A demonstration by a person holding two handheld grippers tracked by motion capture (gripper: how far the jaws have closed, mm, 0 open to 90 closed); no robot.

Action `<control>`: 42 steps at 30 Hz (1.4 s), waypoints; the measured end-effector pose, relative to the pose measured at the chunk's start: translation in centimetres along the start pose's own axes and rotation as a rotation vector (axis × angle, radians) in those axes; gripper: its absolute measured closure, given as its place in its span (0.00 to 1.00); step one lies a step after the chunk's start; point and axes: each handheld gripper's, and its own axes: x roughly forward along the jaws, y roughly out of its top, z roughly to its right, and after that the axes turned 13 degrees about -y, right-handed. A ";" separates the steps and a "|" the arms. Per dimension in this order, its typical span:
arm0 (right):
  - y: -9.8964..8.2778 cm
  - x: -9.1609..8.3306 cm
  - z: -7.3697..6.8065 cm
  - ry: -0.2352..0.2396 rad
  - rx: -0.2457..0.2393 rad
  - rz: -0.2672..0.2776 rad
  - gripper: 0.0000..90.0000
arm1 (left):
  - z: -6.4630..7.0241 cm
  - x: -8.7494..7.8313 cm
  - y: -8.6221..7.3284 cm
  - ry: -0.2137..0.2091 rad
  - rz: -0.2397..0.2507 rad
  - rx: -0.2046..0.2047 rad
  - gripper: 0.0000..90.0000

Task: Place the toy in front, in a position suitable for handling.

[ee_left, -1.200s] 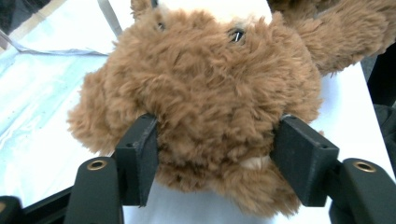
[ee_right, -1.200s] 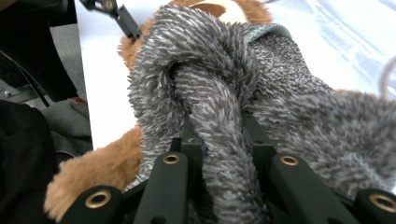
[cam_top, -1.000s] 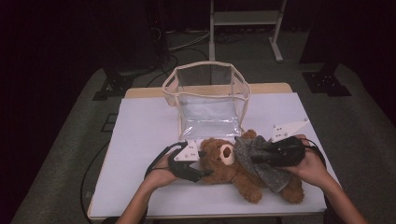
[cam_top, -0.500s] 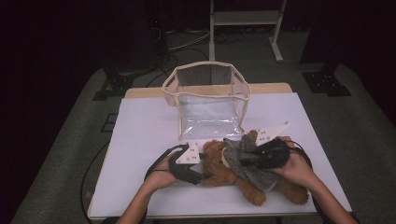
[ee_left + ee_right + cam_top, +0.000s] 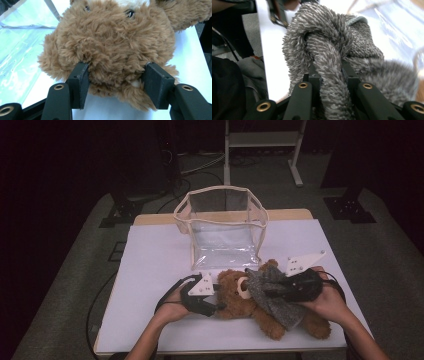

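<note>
Gripping shaggy brown bear (image 5: 110, 42); fuzzy grey cloth (image 5: 329, 57)

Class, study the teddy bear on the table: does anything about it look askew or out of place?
Yes. The teddy bear lies on its side, and its grey fuzzy garment sits bunched and twisted rather than smooth. The right tongs pinch a fold of it, while the left tongs clamp the bear's head.

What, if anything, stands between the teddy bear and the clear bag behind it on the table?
Nothing visible does. The teddy bear lies on the white table just in front of the clear bag. The left gripper clamps its head, the right gripper pinches its grey garment, both on the near side.
</note>
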 end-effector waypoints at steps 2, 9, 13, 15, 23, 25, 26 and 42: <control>1.1 0.3 -0.9 0.015 -0.036 0.012 0.82 | 0.0 -0.1 0.0 0.006 0.012 -0.004 0.46; 1.8 3.6 -1.6 0.063 -0.069 -0.025 0.82 | 0.2 -0.4 -0.2 0.010 0.013 -0.012 0.41; 0.1 3.5 -0.7 0.035 -0.040 -0.057 0.82 | -0.1 -0.8 -0.6 0.041 0.016 -0.036 0.31; -0.9 3.2 -0.2 0.032 -0.016 -0.073 0.82 | -0.2 -1.0 -0.6 0.048 0.015 -0.034 0.28; -1.3 0.1 0.3 -0.014 -0.018 -0.111 0.82 | 0.0 -1.1 -0.5 0.055 0.017 -0.028 0.26; -0.8 -0.8 0.4 -0.035 -0.037 -0.108 0.81 | 0.0 -1.1 -0.5 0.047 0.018 -0.022 0.29; -0.4 -1.2 0.3 -0.042 -0.044 -0.099 0.81 | 0.0 -1.1 -0.5 0.038 0.015 -0.007 0.33; 8.4 7.5 -0.7 0.061 -0.174 -0.162 0.81 | 0.5 0.2 -0.3 0.007 0.021 0.016 0.46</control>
